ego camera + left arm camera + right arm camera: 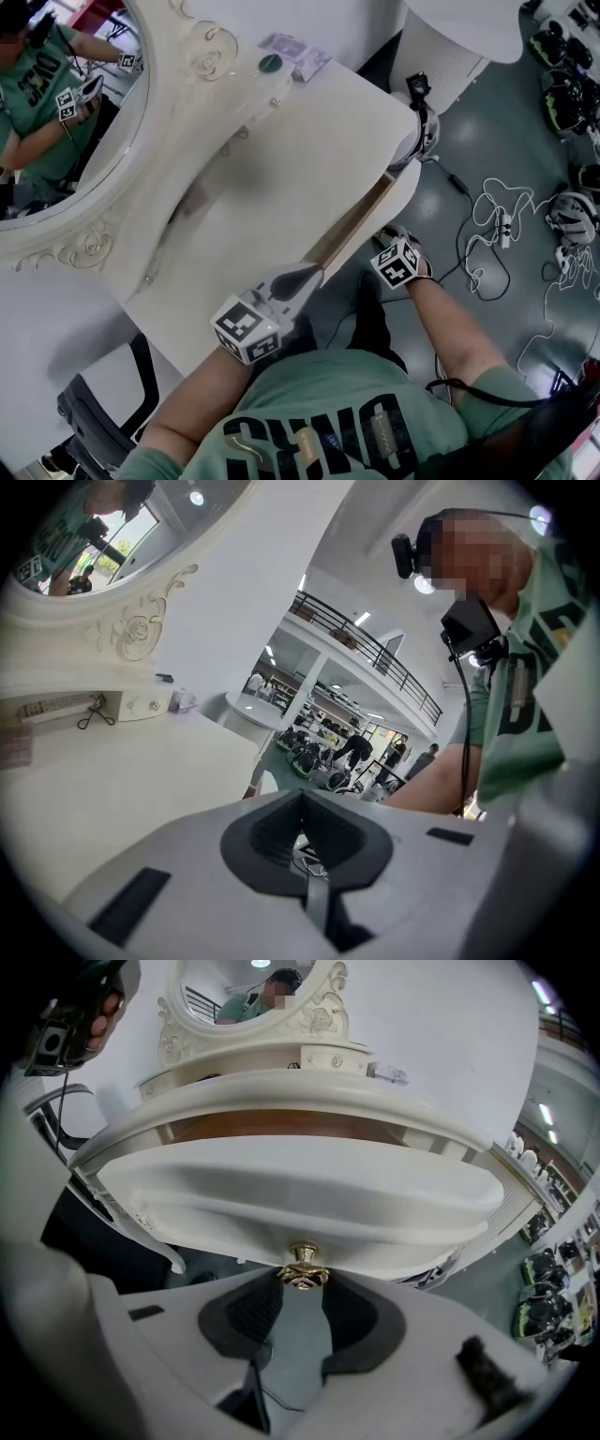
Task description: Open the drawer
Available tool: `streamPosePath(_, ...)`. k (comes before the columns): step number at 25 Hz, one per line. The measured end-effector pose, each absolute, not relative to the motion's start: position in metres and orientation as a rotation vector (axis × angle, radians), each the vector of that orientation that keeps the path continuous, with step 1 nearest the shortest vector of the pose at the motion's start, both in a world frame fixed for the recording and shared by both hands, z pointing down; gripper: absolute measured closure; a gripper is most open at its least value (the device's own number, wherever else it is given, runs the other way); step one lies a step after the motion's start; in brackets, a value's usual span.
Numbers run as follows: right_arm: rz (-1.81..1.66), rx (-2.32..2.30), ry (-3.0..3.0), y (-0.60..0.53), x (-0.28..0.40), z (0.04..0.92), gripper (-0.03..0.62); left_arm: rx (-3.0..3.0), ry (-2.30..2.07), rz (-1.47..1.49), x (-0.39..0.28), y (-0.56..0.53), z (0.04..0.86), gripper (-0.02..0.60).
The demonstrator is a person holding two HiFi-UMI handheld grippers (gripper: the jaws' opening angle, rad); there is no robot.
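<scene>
The white dressing table [281, 169] has one curved drawer [309, 1194] under its front edge. The drawer stands pulled out a little, so its brown inside [349, 228] shows as a strip. A small gold knob [302, 1269] sits at the middle of the drawer front. My right gripper [302, 1283] points steeply down at it, both dark pads pressed on the knob's sides. In the head view its marker cube [398, 262] hangs just off the table's front. My left gripper [312, 275] lies at the table's near edge, shut and empty [302, 808].
An oval mirror [56, 112] in a carved white frame stands at the table's back. Small packets [295, 52] and a dark round lid [270, 63] lie near it. Cables [497, 225] and headsets [562, 84] litter the grey floor. A black chair [103, 403] stands at the left.
</scene>
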State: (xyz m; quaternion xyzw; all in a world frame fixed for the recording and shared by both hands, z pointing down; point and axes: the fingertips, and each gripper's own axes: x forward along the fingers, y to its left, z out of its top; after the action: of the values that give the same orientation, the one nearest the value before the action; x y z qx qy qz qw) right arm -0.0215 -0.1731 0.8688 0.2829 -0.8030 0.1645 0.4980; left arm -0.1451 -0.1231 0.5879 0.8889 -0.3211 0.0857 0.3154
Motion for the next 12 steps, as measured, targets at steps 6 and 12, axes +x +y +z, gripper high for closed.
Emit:
streamPosePath(6,0.399,0.686,-1.939,-0.168,-0.014,0.869,0.459,2.347,-0.841,0.226,-0.142,-0.123,0.586,0.572)
streamPosePath(12,0.407,0.695,-1.937,-0.163,-0.008,0.868,0.459,2.351,-0.830,0.225,-0.135,-0.122,0.586,0.572)
